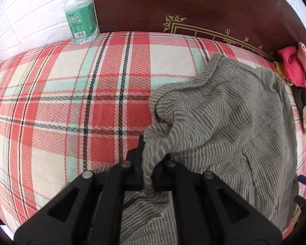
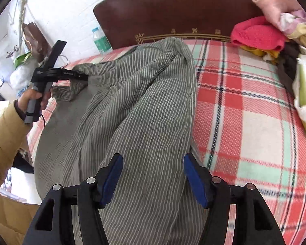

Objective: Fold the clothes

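At the far left of the right wrist view a white brick wall [image 2: 71, 6] rises behind a brown paper bag [image 2: 35, 38] and some cluttered bags, and below them a sleeve [image 2: 4, 143] in tan padded fabric leads to the person's left hand [image 2: 33, 100], which grips the handle of the left gripper [image 2: 85, 77]. That gripper's jaws are pressed together, pinching a bunched fold at the edge of the grey striped garment [image 2: 144, 106]; the left wrist view shows the same cloth [image 1: 224, 122] drawn up between the black fingers. A water bottle [image 1: 80, 14] with a green label and blue cap stands at the bed's far left corner, beside the dark red wooden headboard [image 1: 193, 6] with its gold ornament. The bed is covered by a plaid sheet [image 1: 71, 102] in red, cream and mint with dark lines, and the garment lies rumpled on it, stretching from near the headboard toward the cameras. The right gripper [image 2: 153, 175] hangs over the garment's near end with its blue-padded fingers [image 2: 112, 177] spread apart and nothing clamped between them. To the right, bare plaid runs to a pile of clothes [image 2: 259, 34], red, yellow, pink and pale green, heaped against the headboard's right end.
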### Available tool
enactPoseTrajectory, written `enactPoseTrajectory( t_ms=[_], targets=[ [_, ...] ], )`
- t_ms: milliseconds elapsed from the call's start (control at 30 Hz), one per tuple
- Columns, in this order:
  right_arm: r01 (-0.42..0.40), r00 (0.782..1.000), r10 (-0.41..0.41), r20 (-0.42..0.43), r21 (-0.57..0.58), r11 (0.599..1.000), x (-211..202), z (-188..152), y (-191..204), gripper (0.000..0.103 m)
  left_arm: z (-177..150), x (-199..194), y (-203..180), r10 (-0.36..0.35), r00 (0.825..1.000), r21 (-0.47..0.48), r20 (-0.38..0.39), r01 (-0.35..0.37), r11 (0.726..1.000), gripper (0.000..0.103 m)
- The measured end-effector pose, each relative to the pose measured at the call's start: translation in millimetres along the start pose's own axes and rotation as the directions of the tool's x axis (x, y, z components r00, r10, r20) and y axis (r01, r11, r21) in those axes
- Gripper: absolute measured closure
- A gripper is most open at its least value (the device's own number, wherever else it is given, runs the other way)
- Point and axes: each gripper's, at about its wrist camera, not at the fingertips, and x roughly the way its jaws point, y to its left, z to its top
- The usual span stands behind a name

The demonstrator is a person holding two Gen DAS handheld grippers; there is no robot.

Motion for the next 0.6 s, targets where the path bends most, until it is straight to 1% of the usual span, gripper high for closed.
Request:
enactPoseTrajectory(
  t_ms=[33, 67, 200, 267, 300, 367, 400, 433, 533, 600],
  targets=[
    [-0.013, 1.0, 0.013, 0.008, 0.015, 1.0, -6, -7, 0, 0.039, -2, -1, 0, -0.007, 1.0, 0.002, 0.002, 0.007, 1.0, 0.098],
    [-0.024, 1.0, 0.024, -0.002, 0.032, 0.999, -8, -14, -2, 0.039, -3, -1, 1, -0.013, 1.0, 0.004, 0.006, 0.013, 1.0, 0.098],
    [0.004, 0.996, -0.001, -0.089, 0.041, 0.999, -2, -37, 1, 0.039, -7, -1, 4, -0.035, 0.999, -0.001, 0.008, 0.035, 0.999, 0.098],
    [0.012, 0.993, -0.006, -0.119, 0.054, 0.998, 6, -44, 3, 0.039, -8, -1, 4, -0.037, 0.999, -0.006, 0.01, 0.037, 0.999, 0.098],
    [0.02, 0.991, -0.012, -0.13, 0.06, 0.998, 11, -47, 4, 0.045, -9, -1, 4, -0.04, 0.999, -0.008, 0.008, 0.04, 0.999, 0.098],
    [0.061, 0.99, -0.055, -0.129, 0.041, 0.997, 13, -47, 7, 0.064, -12, 1, 3, -0.042, 0.999, -0.008, 0.005, 0.042, 0.999, 0.098],
    [0.082, 0.989, -0.078, -0.126, 0.027, 0.996, 12, -47, 9, 0.091, -13, 1, 3, -0.044, 0.999, -0.007, 0.004, 0.044, 0.999, 0.098],
    [0.098, 0.988, -0.095, -0.121, 0.018, 0.995, 10, -45, 10, 0.097, -14, 1, 4, -0.048, 0.999, -0.006, 0.004, 0.048, 0.999, 0.098],
    [0.124, 0.988, -0.123, -0.094, 0.007, 0.992, -4, -36, 9, 0.099, -12, 0, 8, -0.057, 0.998, -0.026, 0.014, 0.058, 0.998, 0.098],
    [0.164, 0.986, -0.164, -0.039, 0.007, 0.986, -25, -23, 3, 0.1, -10, -4, 11, -0.071, 0.997, -0.044, 0.019, 0.072, 0.996, 0.098]
  ],
)
